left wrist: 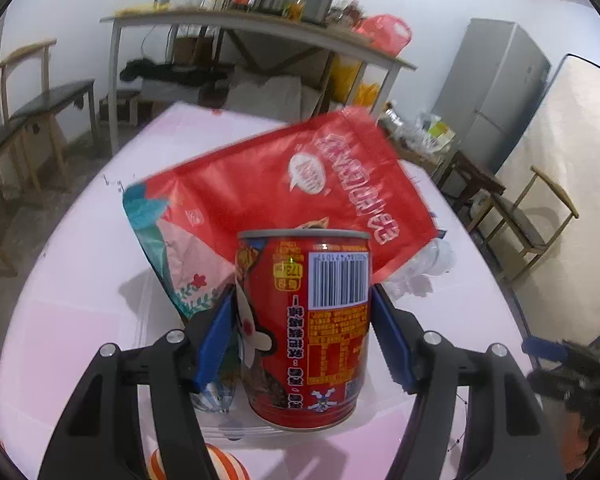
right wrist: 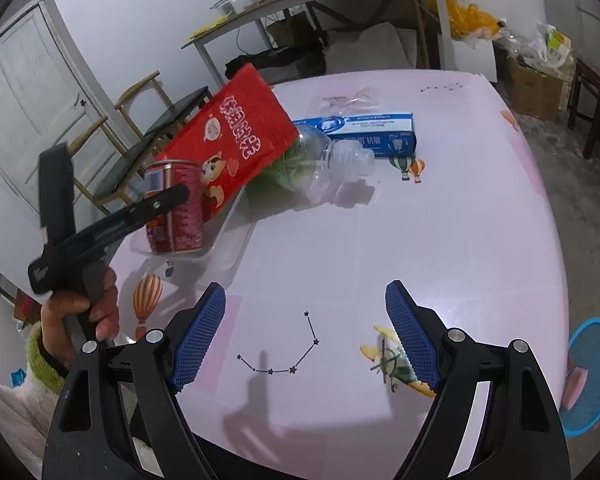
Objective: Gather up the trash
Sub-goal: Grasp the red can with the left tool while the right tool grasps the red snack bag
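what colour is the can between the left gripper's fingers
Red can, grey rim, white barcode patch; clearest in the left wrist view.

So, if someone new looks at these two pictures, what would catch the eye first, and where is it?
First, the red printed drink can, upright in a clear plastic tray between the blue pads of the left gripper, which do not visibly press on it. Behind it leans a big red snack pouch, and next to that lies a clear plastic bottle before a blue and white toothpaste box. The right gripper hovers open over the pink table.
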Action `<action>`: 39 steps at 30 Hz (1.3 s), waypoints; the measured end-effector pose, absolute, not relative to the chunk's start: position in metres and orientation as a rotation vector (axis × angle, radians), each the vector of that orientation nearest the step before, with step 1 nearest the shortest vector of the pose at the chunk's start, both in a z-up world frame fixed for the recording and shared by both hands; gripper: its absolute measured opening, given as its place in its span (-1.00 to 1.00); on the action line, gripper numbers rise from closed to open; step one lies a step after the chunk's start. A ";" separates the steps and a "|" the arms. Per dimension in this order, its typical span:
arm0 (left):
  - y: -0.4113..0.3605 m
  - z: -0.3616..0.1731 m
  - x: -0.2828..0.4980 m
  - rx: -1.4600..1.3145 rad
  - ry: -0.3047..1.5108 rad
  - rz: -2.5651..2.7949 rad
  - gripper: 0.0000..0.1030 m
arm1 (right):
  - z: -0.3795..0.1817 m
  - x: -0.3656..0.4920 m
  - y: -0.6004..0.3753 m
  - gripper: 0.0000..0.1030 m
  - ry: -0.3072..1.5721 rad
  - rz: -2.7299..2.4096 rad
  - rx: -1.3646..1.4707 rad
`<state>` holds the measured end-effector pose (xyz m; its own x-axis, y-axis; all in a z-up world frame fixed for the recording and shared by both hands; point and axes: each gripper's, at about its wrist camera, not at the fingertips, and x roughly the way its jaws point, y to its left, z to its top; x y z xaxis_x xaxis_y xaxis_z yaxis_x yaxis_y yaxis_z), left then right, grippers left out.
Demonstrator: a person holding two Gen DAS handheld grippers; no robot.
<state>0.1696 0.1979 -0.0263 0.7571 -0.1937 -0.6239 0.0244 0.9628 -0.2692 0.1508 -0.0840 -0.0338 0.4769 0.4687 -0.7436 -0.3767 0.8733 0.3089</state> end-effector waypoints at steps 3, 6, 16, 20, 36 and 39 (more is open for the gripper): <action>0.197 -0.022 0.158 -0.241 0.654 -0.151 0.24 | -0.032 0.155 -0.083 0.53 0.941 0.520 0.116; 0.198 -0.018 0.145 -0.235 0.605 -0.176 0.24 | -0.029 0.161 -0.079 0.53 0.936 0.529 0.125; 0.205 -0.014 0.119 -0.265 0.522 -0.204 0.24 | -0.026 0.209 -0.064 0.51 0.990 0.662 0.403; 0.213 -0.015 0.116 -0.288 0.508 -0.206 0.24 | -0.047 0.233 -0.056 0.35 1.072 0.687 0.593; 0.224 -0.017 0.110 -0.353 0.497 -0.227 0.24 | -0.094 0.268 -0.026 -0.27 1.087 0.612 0.864; 0.225 -0.016 0.110 -0.357 0.492 -0.230 0.24 | -0.097 0.268 -0.026 -0.54 1.075 0.604 0.878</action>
